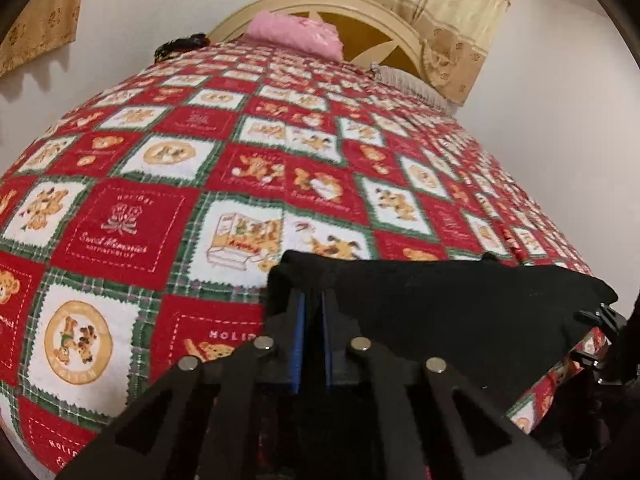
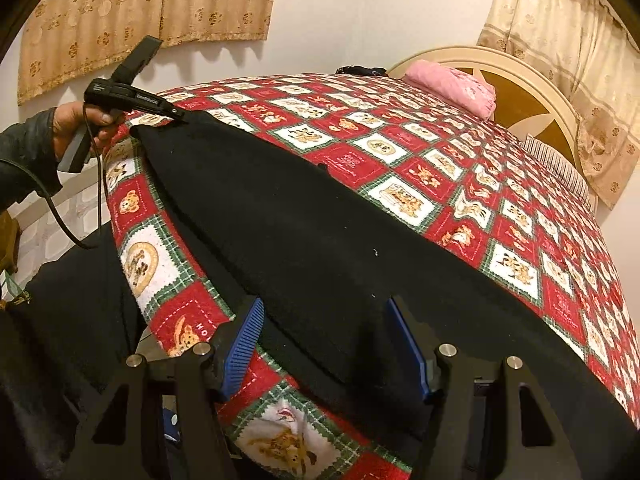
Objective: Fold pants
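Note:
Black pants (image 2: 304, 232) lie flat along the near edge of a bed with a red, white and green teddy-bear quilt (image 2: 460, 184). My left gripper (image 1: 313, 312) is shut on one end of the pants (image 1: 440, 304); it also shows in the right wrist view (image 2: 180, 114), held by a hand at the far left corner of the cloth. My right gripper (image 2: 324, 344) is open, its blue pads (image 2: 244, 340) straddling the near end of the pants, which lies between them.
A pink pillow (image 2: 452, 84) lies against the cream headboard (image 2: 532, 92). A dark bundle (image 2: 360, 70) sits at the bed's far edge. Beige curtains (image 2: 132, 16) hang on the wall. The quilt (image 1: 160, 184) stretches away ahead.

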`<act>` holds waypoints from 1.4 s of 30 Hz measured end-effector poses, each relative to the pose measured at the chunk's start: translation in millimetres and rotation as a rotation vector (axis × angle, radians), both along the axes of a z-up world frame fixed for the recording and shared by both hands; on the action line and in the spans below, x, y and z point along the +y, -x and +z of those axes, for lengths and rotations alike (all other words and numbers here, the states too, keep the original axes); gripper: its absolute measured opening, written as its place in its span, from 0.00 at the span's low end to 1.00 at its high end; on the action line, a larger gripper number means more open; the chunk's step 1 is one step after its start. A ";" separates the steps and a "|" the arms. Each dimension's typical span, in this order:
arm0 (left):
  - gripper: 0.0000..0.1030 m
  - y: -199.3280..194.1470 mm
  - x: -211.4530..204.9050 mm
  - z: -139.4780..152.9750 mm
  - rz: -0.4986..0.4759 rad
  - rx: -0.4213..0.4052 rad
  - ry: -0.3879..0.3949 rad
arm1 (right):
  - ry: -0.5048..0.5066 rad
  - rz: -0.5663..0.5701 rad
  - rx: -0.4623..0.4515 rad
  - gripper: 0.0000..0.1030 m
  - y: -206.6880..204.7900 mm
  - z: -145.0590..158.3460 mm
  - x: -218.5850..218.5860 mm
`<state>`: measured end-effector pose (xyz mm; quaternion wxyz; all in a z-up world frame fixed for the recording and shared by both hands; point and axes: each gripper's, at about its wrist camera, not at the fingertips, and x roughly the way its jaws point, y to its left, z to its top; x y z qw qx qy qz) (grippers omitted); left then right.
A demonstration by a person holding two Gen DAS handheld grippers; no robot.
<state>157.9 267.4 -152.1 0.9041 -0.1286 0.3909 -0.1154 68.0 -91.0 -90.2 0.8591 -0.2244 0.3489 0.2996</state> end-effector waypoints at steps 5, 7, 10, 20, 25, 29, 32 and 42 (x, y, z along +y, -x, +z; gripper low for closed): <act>0.07 -2.5 3.7 25.6 0.010 -0.074 0.059 | -0.013 0.003 -0.003 0.63 -0.1 -0.7 4.7; 0.07 -9.5 4.3 28.4 0.020 -0.086 0.048 | -0.005 0.013 -0.005 0.63 1.0 -2.5 8.3; 0.07 -27.2 4.8 12.1 0.027 -0.046 0.019 | 0.005 0.023 -0.004 0.63 2.2 -4.9 11.7; 0.09 -16.5 14.3 -16.7 0.035 0.034 0.063 | 0.084 0.014 -0.037 0.63 -4.8 -24.4 15.5; 0.08 -7.6 14.8 -2.7 0.029 0.020 0.065 | 0.113 0.043 -0.054 0.59 -1.2 -32.5 21.0; 0.08 -10.3 15.2 -5.5 0.030 0.040 0.058 | 0.138 0.067 -0.083 0.50 3.3 -36.2 26.4; 0.08 -13.4 17.5 -12.1 0.039 0.061 0.078 | 0.133 0.078 -0.081 0.24 3.5 -35.1 30.2; 0.09 -11.9 24.3 -11.0 0.039 0.068 0.094 | 0.109 0.107 -0.073 0.05 20.2 -13.1 29.5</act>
